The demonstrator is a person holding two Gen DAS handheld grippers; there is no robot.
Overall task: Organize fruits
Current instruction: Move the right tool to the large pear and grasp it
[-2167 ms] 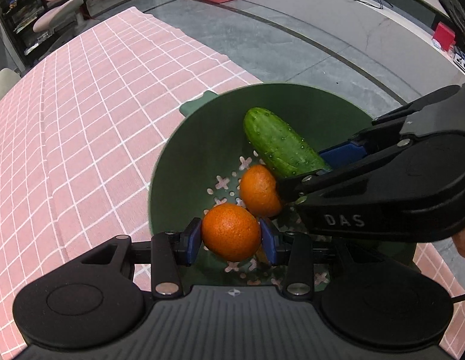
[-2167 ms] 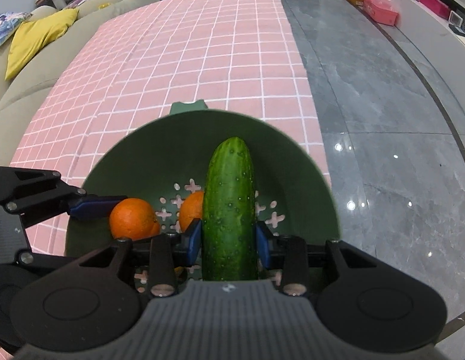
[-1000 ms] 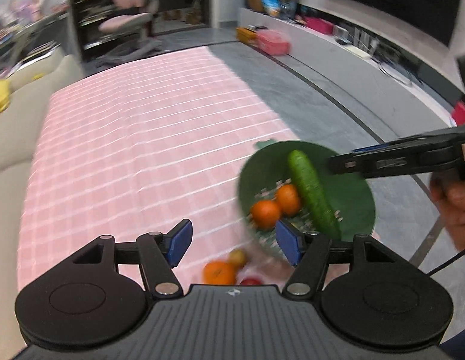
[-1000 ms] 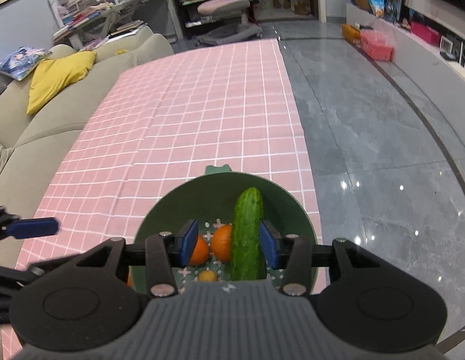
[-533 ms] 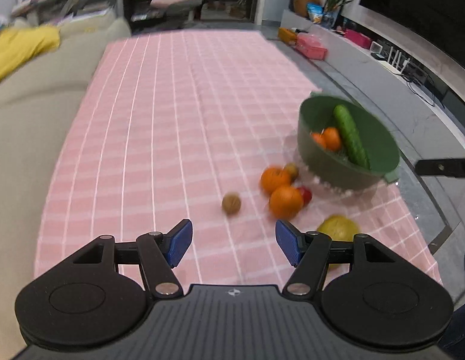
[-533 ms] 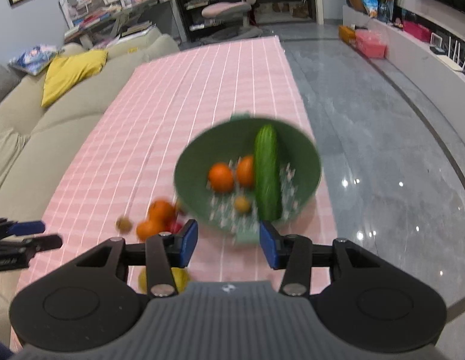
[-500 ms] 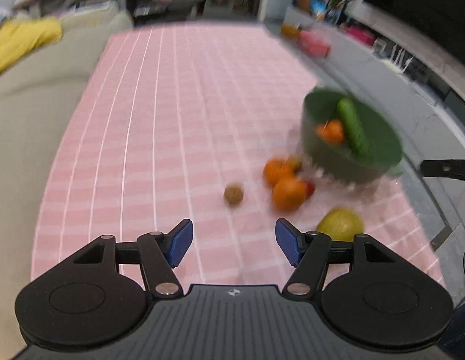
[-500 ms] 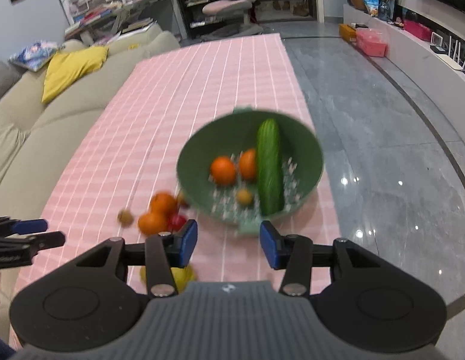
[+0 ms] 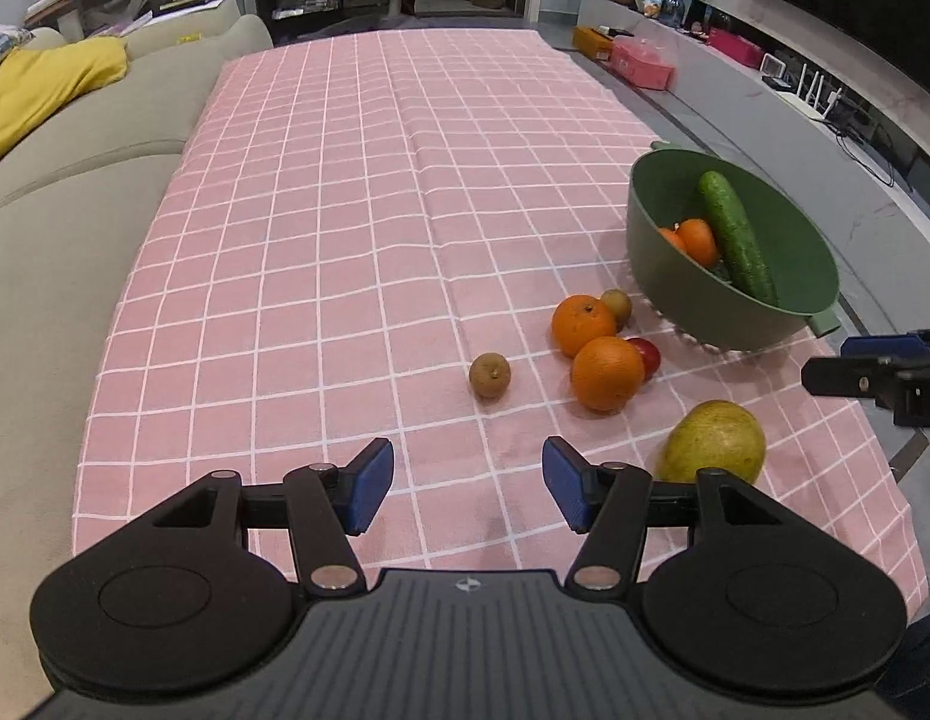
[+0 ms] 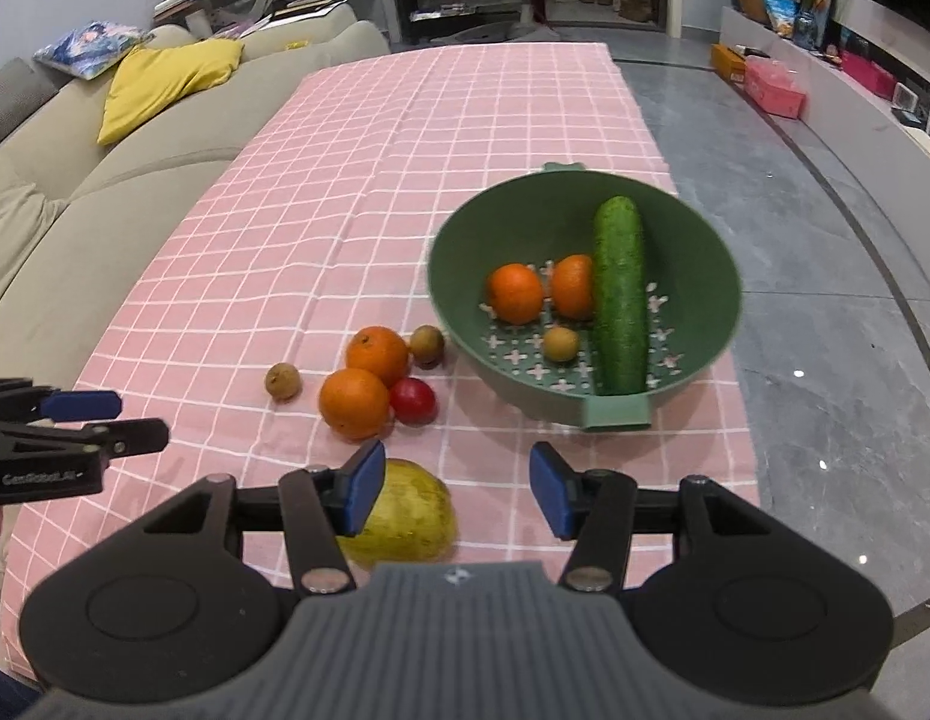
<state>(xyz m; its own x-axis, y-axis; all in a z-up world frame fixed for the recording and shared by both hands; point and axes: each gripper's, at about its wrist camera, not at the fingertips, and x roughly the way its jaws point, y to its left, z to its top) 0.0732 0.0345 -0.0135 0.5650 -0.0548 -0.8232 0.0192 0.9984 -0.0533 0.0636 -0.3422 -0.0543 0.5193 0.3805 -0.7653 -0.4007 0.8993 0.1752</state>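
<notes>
We note the left gripper (image 9: 468,492) tilted steeply down over the near part of the pink checked tablecloth (image 9: 357,192), jaws apart with only cloth between the blue pads; they have just been closing a little, on nothing. The right gripper (image 10: 453,492) tilts down likewise over the near right edge of the cloth, jaws apart and empty, having just been opening; its left pad overlaps the yellow-green fruit (image 10: 408,519) in view, though we cannot tell whether it touches. In each wrist view the other gripper's tips show at the frame edge, well apart. Count in the green colander (image 10: 705,252), near the right table edge: one cucumber (image 10: 620,294) lying along the right side, two small oranges (image 10: 515,293) side by side to its left, one small brown fruit (image 10: 561,343) on the perforated floor. Count on the cloth: two oranges (image 10: 354,403) touching each other, one red fruit (image 10: 413,401) against the nearer orange, two small brown fruits, one just beside the farther orange (image 10: 427,345) and one lying apart to the left (image 10: 282,381), one large yellow-green fruit nearest us
</notes>
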